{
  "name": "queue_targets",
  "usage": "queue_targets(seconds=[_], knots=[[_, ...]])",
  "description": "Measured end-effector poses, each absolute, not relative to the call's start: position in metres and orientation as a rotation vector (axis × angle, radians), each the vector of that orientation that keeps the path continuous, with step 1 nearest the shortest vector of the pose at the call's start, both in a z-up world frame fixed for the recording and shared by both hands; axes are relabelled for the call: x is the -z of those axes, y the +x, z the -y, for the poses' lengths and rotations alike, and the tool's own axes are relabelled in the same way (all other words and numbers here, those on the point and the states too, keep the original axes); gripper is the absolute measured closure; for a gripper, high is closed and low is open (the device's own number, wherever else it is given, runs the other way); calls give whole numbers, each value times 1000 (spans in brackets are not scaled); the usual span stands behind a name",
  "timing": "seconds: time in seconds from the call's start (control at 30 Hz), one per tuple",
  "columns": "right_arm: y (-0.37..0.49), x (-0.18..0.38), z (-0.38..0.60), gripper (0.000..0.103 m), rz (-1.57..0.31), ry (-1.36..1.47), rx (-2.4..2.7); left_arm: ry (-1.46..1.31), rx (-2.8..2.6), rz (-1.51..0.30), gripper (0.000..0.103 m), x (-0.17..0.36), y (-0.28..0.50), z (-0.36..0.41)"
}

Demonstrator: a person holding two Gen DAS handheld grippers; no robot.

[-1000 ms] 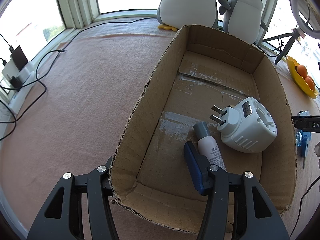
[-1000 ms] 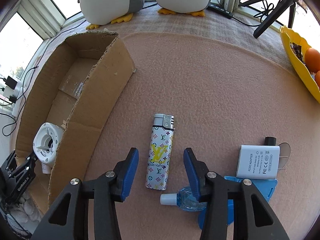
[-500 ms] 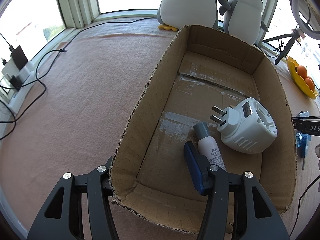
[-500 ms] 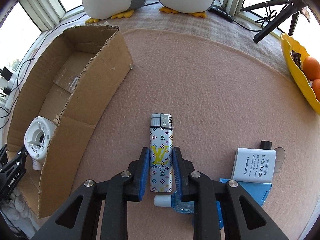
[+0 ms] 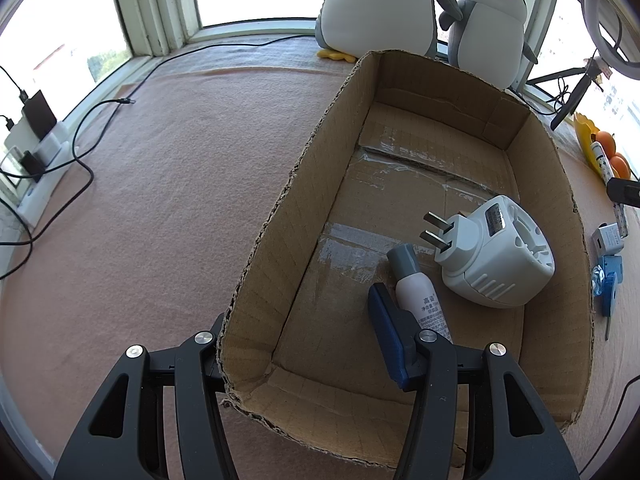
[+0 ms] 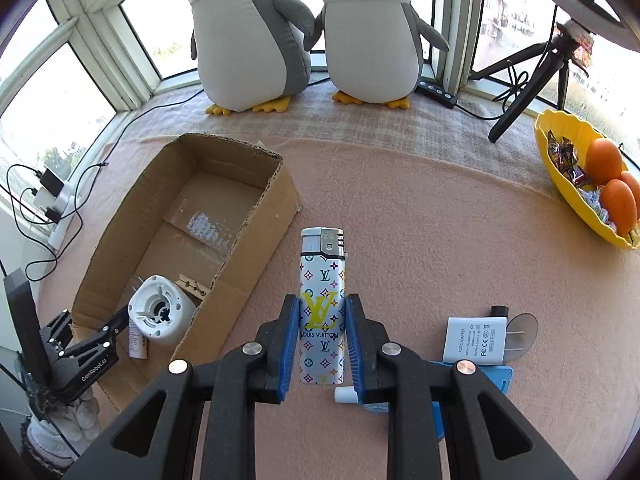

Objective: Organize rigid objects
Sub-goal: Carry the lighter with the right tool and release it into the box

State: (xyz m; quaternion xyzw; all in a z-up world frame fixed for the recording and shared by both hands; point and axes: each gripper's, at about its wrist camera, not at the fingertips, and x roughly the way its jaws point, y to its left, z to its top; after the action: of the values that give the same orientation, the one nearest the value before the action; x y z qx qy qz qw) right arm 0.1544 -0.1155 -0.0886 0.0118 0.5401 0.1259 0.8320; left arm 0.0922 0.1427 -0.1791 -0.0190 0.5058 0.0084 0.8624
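My right gripper (image 6: 322, 340) is shut on a white patterned lighter (image 6: 322, 296) and holds it lifted above the pink mat, to the right of the cardboard box (image 6: 256, 240). The box (image 5: 280, 208) holds a white plug adapter (image 5: 496, 256) and a small white tube with a grey cap (image 5: 416, 292). My left gripper (image 5: 304, 332) is open and straddles the box's near left corner, one finger outside and the blue-padded finger (image 5: 386, 332) inside beside the tube. A white charger (image 6: 474, 340) lies on the mat at the right.
Two plush penguins (image 6: 304, 32) stand at the back by the window. A yellow bowl with oranges (image 6: 580, 184) sits at the right, a tripod (image 6: 532, 80) behind it. A blue card (image 6: 492, 376) and a small clear bottle (image 6: 348, 394) lie beneath my right gripper. Cables and a power strip (image 5: 36, 152) line the left.
My right gripper closed on the lighter and lifted it off the mat, with the view tilting up. My left gripper has not moved.
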Motion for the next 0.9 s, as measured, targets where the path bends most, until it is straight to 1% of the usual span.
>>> queue_targets(seconds=[0.13, 0.3, 0.9], knots=[[162, 70, 96, 82, -1082, 29, -297, -40, -20, -1061, 48, 179, 92, -143], [171, 69, 70, 82, -1066, 16, -330, -39, -19, -1061, 48, 179, 92, -143], [197, 100, 4, 82, -1091, -72, -363, -39, -20, -1061, 48, 179, 92, -142]])
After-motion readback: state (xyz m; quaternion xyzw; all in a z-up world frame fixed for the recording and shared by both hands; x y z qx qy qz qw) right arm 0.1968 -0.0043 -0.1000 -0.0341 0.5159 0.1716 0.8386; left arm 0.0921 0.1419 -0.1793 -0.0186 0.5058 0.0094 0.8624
